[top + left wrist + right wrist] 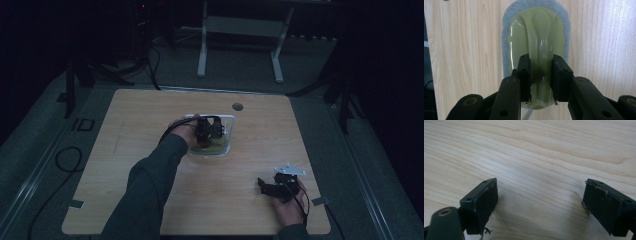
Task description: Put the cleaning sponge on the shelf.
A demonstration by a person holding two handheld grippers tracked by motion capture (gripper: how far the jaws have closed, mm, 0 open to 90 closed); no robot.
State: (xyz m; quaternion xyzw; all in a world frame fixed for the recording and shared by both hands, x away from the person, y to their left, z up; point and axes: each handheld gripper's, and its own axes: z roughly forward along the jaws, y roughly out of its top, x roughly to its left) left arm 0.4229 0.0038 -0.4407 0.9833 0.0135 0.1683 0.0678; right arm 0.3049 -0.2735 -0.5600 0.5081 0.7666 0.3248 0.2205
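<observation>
A light wooden tabletop (150, 200) sits in a dim room, with dark cables and the white legs of a stand on the floor beyond its far edge. A small round hole (237, 106) lies near the far edge, a little right of centre.

Near the middle of the tabletop stands a clear shallow tray (231, 120). The left gripper (209, 131) is reached into it from the near left, on a dark-sleeved forearm (150, 180). In the left gripper view, its two black jaws stand on either side of the raised central ridge of a glossy olive-green scrubber (536, 35), an oval plastic body edged by a grey sponge pad (506, 32). The jaws sit close against the ridge's sides, apparently grasping it, though whether both pads press on it cannot be told for sure. The scrubber lies lengthwise away from the gripper, with wood grain showing on both sides of it.

The right gripper (272, 187) rests low over the near right part of the tabletop, well apart from the tray, held by a hand (290, 207) at the near edge. A grey three-cornered plate (290, 169) tops it. In the right gripper view its jaws are spread wide, released, with bare wood between them.
</observation>
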